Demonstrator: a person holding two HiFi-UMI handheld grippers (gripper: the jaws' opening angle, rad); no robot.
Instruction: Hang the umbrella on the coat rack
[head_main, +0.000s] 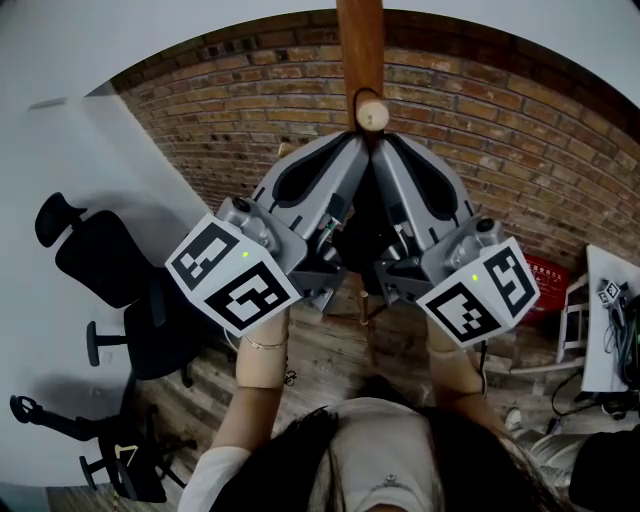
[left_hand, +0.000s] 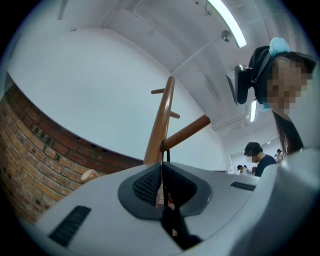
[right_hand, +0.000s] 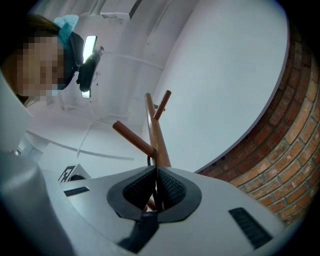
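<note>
The wooden coat rack pole (head_main: 360, 45) rises at top centre of the head view, with a round-ended peg (head_main: 373, 116) pointing toward me. A thin black umbrella strap (head_main: 354, 100) loops over that peg. My left gripper (head_main: 348, 142) and right gripper (head_main: 388, 142) meet tip to tip just under the peg. The dark umbrella (head_main: 365, 235) hangs between them, mostly hidden. In the left gripper view the gripper (left_hand: 161, 168) is shut on the strap (left_hand: 163, 152), which runs up to the peg (left_hand: 186, 132). In the right gripper view the gripper (right_hand: 156, 173) pinches the strap (right_hand: 150, 160) below the peg (right_hand: 132, 138).
A brick wall (head_main: 520, 130) stands behind the rack. Black office chairs (head_main: 105, 265) are at the left on the wood floor. A white table edge (head_main: 610, 320) and a red crate (head_main: 548, 275) lie at the right. Further pegs (left_hand: 159, 91) stick out higher up the pole.
</note>
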